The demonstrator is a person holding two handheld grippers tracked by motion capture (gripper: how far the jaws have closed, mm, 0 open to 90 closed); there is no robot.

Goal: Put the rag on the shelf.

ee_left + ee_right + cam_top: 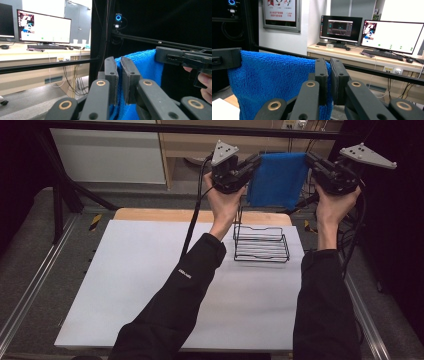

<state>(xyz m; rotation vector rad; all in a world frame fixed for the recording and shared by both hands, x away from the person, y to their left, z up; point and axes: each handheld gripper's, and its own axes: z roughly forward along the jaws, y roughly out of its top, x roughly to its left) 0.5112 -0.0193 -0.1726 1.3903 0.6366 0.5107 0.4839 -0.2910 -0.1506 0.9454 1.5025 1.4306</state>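
The blue cloth hangs up in the air between the two tools, above the far edge of the white desk and over the black wire rack that stands there. The left tool is clenched on the cloth's top left corner and the right tool is clenched on its top right corner, so the top edge is pulled out flat and the rest drops down loose.

It looks soft, fluffy and very light (like a small wash cloth). I think it will flop and fold the moment one corner is let go. It should not slip much, since the fuzzy weave catches on the pads, and it cannot break. The top corners look like the best places to pinch it, so it stays spread out.

The sleeve of the left arm has a small white word, too tiny to read. A poster on the wall has red writing and numbers, too blurry to read
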